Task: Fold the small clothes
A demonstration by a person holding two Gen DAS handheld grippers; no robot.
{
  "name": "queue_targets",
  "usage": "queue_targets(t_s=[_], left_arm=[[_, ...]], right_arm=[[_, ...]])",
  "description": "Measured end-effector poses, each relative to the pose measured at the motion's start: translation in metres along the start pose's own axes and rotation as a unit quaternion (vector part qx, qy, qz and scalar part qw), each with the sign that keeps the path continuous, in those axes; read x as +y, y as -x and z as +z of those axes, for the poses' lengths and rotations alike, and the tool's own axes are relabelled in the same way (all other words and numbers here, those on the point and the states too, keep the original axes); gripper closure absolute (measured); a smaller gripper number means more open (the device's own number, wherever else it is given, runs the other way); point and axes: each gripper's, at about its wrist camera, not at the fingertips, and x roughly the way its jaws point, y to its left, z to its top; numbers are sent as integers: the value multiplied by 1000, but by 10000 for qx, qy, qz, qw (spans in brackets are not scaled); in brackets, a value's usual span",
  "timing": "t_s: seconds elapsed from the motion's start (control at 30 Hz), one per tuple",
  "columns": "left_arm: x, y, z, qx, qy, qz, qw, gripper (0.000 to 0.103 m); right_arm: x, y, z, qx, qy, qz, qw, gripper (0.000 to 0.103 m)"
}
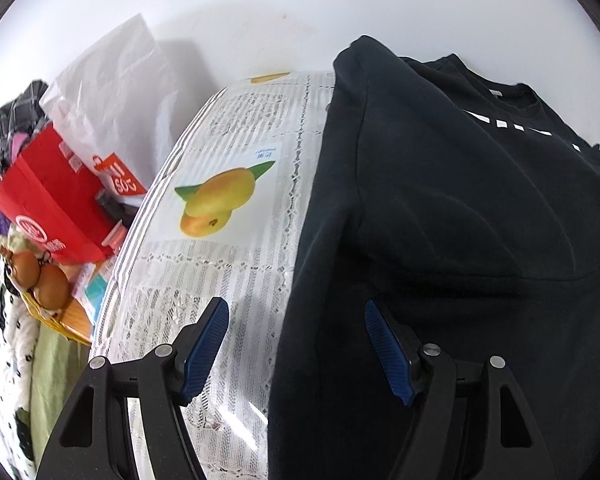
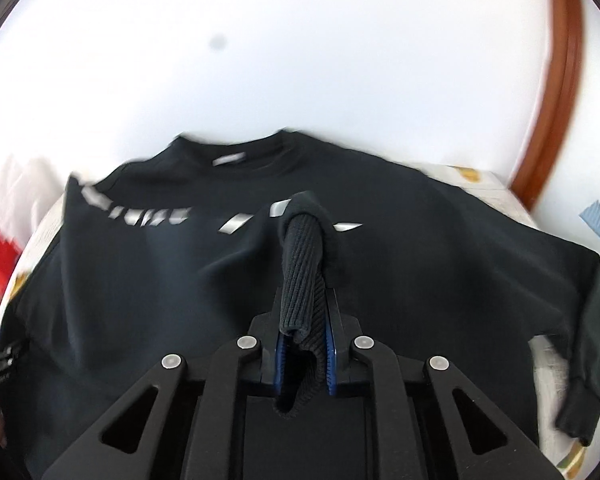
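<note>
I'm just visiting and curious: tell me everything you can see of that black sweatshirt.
The black sweatshirt lies spread front-up on a table cover printed with mangoes. It looks like soft, thick cotton, with a round neck, a pale label inside the collar and blurred white lettering across the chest. One sleeve trails down at the table's edge. The right gripper is shut on a ribbed cuff.

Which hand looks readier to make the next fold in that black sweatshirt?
The right: the right gripper already pinches the ribbed cuff. The left gripper is open, holding nothing.
</note>
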Motion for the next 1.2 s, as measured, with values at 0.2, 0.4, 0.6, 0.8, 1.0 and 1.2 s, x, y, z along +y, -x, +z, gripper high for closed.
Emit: queue_targets(t_s=[0.2, 0.4, 0.6, 0.8, 1.0, 1.2], left_arm=[[-1, 3, -4, -28, -44, 102, 9999, 33], [9, 9, -10, -37, -43, 134, 9999, 33], [11, 7, -11, -20, -37, 110, 9999, 32], [10, 11, -13, 22, -39, 138, 9999, 33], [6, 22, -14, -96, -94, -11, 9999, 33], [-11, 30, -16, -190, -257, -45, 9995, 33]], right_arm=[[-45, -5, -11, 217, -499, -61, 9985, 88], [-61, -8, -21, 355, -486, -406, 9974, 88], [-87, 6, -22, 365, -966, 125, 9946, 88], [-99, 9, -27, 628, -1035, 128, 9926, 85], [-104, 37, -30, 283, -846, -435, 9951, 74], [-81, 23, -38, 224, -357, -177, 9990, 69]])
